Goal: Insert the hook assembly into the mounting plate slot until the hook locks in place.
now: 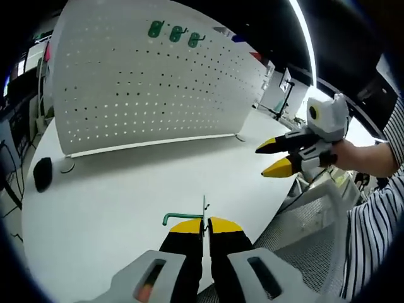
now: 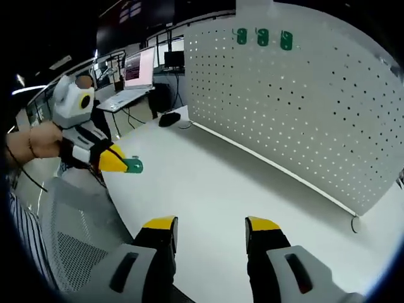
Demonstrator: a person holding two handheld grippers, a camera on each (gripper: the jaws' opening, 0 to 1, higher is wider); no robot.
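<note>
A white pegboard plate (image 1: 151, 82) (image 2: 297, 95) stands upright at the back of the white table (image 1: 126, 196). Three green hooks (image 1: 175, 33) (image 2: 262, 36) hang in a row near its top edge. My left gripper (image 1: 205, 222) is shut on a green hook (image 1: 180, 218) with a thin flat plate; the hook's arm sticks out to the left, low over the table's near edge. In the right gripper view that same hook (image 2: 133, 166) shows at the left gripper's yellow tips. My right gripper (image 2: 209, 224) (image 1: 278, 156) is open and holds nothing, hovering over the table.
A black mouse (image 1: 42, 173) (image 2: 169, 118) lies on the table by the pegboard's end, next to a round cable port (image 1: 67, 166). A grey mesh chair (image 2: 69, 233) (image 1: 315, 233) sits at the table's near edge. A person's striped sleeve (image 1: 379, 227) is at the right. Monitors (image 2: 139, 66) stand behind.
</note>
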